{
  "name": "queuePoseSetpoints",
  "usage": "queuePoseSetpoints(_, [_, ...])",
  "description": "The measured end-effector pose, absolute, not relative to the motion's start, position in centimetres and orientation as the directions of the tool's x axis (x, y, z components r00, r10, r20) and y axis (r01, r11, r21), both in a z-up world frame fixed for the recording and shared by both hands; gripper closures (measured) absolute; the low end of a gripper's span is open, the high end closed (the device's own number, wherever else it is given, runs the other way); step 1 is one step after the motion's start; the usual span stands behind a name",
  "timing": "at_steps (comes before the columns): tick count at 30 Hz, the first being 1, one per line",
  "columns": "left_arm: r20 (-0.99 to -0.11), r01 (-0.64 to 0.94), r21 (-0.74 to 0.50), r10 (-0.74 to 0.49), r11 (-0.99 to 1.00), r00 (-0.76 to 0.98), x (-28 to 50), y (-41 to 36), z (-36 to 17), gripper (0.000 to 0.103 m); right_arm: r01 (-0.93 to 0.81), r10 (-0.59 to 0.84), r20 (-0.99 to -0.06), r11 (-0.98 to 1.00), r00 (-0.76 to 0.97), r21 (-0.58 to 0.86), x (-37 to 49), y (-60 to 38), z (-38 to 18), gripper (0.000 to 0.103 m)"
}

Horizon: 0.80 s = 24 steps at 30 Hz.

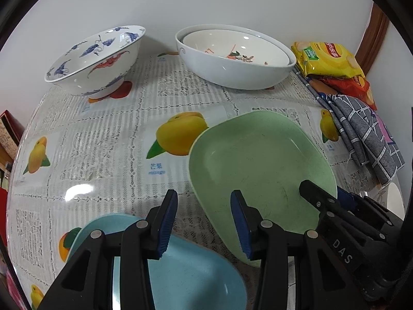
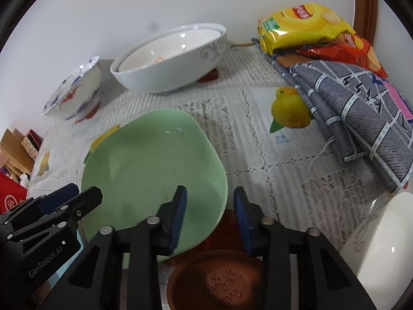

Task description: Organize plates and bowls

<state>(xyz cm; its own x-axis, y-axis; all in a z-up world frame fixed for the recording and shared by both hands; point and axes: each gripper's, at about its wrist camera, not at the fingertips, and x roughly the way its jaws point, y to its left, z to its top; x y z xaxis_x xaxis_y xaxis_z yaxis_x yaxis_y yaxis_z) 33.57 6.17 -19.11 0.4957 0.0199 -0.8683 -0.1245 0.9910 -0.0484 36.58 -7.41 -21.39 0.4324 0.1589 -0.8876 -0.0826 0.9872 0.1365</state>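
A green plate (image 1: pixel 260 165) lies on the table; it also shows in the right wrist view (image 2: pixel 152 170). A light blue plate (image 1: pixel 185 276) lies under my left gripper (image 1: pixel 204 222), which is open and empty above the gap between both plates. My right gripper (image 2: pixel 209 219) is open, its jaws either side of the green plate's near right rim. A brown clay saucer (image 2: pixel 214 281) lies below it. Two nested white bowls (image 1: pixel 232 56) and a blue-and-red patterned bowl (image 1: pixel 95 59) stand at the back.
Snack bags (image 2: pixel 304 25) and a folded grey checked cloth (image 2: pixel 361 118) lie at the right. A white dish (image 2: pixel 382 240) sits at the near right edge. Boxes (image 2: pixel 18 155) stand off the table's left side. A wall is behind.
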Motion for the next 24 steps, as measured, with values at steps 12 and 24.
queuePoseSetpoints(12, [-0.855, -0.158, -0.046, 0.043, 0.986, 0.517, 33.1, 6.2, -18.6, 0.090, -0.056, 0.182, -0.857, 0.983, 0.483, 0.176, 36.2, -8.1, -20.5, 0.092])
queuePoseSetpoints(24, [-0.827, -0.187, -0.068, 0.049, 0.980, 0.560, 27.8, 7.2, -14.7, 0.090, -0.088, 0.258, -0.784, 0.963, 0.564, 0.253, 31.9, -7.7, -14.9, 0.095])
